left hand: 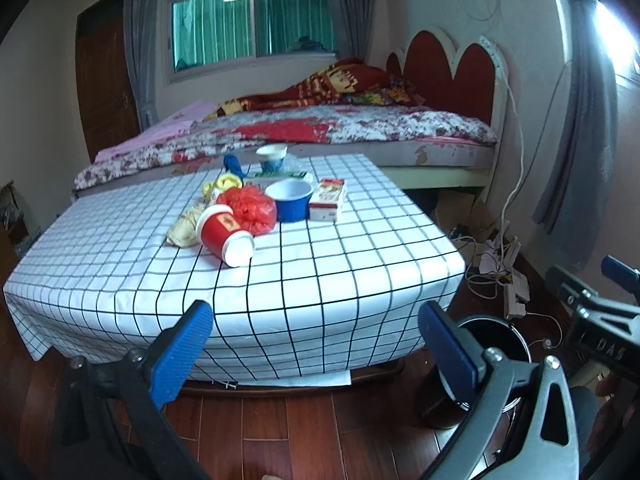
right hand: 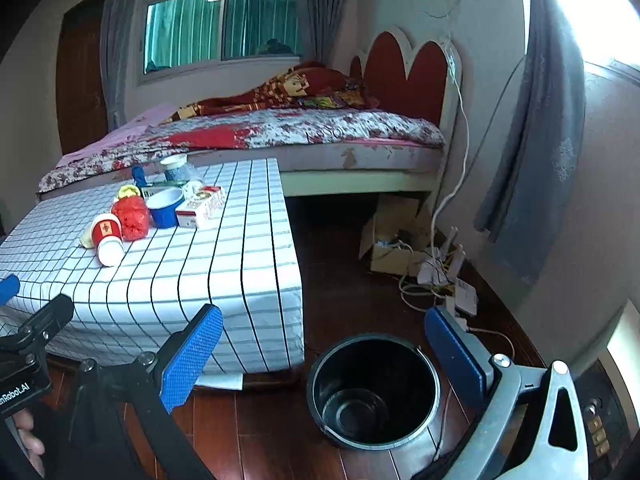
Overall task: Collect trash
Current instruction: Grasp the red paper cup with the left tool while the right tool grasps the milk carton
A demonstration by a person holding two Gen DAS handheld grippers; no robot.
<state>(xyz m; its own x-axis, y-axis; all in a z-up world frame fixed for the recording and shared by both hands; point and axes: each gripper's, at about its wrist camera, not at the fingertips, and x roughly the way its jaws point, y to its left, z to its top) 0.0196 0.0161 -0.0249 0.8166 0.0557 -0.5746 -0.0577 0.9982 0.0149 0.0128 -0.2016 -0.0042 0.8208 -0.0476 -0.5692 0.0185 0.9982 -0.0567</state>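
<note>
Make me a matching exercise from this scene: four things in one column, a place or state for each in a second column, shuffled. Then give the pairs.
Things:
1. red paper cup
2. blue bowl
3. black bin
4. left gripper

States:
A. on the wooden floor, empty
B. lying on its side
C. open, holding nothing
D. upright on the checked tablecloth

Pairs: 1-B, 2-D, 3-A, 4-C

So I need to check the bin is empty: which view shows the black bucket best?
The right wrist view: the black bucket shows whole, open and empty inside. The left wrist view shows only part of its rim behind a gripper finger.
</note>
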